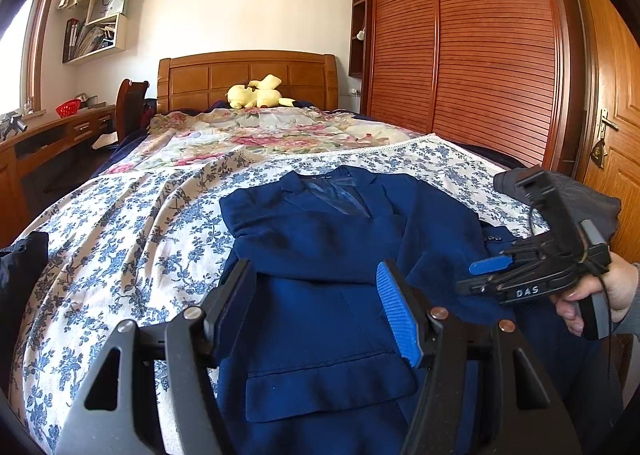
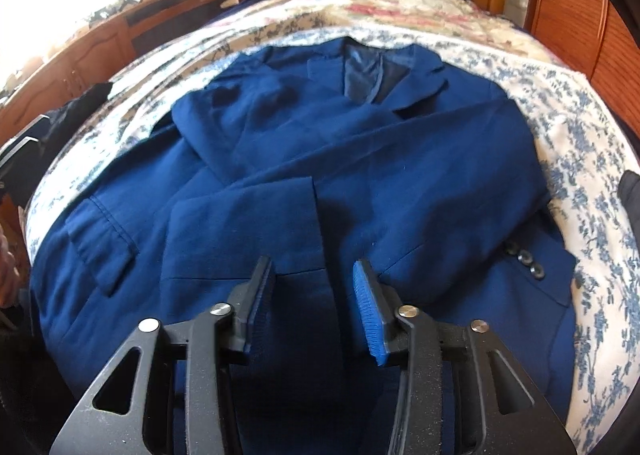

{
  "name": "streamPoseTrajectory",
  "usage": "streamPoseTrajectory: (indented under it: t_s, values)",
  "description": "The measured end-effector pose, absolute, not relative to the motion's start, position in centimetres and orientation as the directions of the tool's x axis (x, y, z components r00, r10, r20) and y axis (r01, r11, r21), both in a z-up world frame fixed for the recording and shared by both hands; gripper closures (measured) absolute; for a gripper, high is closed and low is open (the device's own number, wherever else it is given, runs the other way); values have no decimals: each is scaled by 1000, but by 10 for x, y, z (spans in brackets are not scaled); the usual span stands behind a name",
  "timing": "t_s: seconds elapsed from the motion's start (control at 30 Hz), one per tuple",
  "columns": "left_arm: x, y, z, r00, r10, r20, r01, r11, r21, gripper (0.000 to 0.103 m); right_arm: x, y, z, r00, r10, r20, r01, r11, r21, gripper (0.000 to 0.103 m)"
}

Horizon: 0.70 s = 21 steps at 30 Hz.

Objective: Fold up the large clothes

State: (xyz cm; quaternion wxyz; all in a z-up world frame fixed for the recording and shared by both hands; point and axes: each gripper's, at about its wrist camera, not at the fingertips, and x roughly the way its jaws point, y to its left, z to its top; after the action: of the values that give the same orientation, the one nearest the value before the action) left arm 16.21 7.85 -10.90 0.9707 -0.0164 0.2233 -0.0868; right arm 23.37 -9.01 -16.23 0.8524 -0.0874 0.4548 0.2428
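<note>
A home bedroom is shown: a bed with a carved wooden headboard and floral quilts, a yellow plush toy, a louvred reddish-brown wooden wardrobe, white wall shelves, and a wooden desk.

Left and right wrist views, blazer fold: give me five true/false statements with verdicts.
1. The blue blazer lies on the floral sheet. True.
2. Both sleeves are spread out to the sides. False: they are folded across the blazer's front.
3. The left gripper clamps a sleeve. False: it is open, nothing is pinched between its pads.
4. A yellow plush toy lies by the headboard. True.
5. The right gripper is shut on the blazer's collar. False: it is open above the lower front, far from the collar.
</note>
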Motion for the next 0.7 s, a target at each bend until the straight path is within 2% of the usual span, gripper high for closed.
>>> streamPoseTrajectory:
  t_s: [0.13,0.37,0.4,0.43,0.47,0.5,0.53,0.63,0.7]
  values:
    - [162,78,-109,885,-176,-431,161,984,-70,41,241,-95,-170,448,347,-824,-472,875,112,43]
    - [162,82,-110,887,-172,-429,156,985,-72,41,235,-93,-168,401,388,-830,-487,858,165,42]
    - [162,82,-109,886,-172,-429,157,985,-72,41,233,-90,-168,394,393,-830,-497,852,168,44]
    - [162,82,-109,886,-173,-430,157,985,-72,41,231,-88,-168,384,401,-832,-511,842,170,53]
    - [162,82,-109,886,-173,-430,157,985,-73,41,228,-85,-168,373,406,-834,-523,834,173,57]
    - [162,82,-109,886,-173,-429,157,985,-73,41,227,-84,-167,367,412,-834,-531,829,176,68]
    - [162,82,-109,887,-172,-429,157,985,-72,41,225,-83,-165,360,419,-834,-538,823,181,84]
    - [161,85,-108,889,-169,-425,154,986,-71,41,222,-84,-158,364,431,-826,-539,820,191,95]
    - [160,88,-106,894,-162,-417,146,987,-71,41,217,-84,-148,381,455,-805,-543,815,203,95]
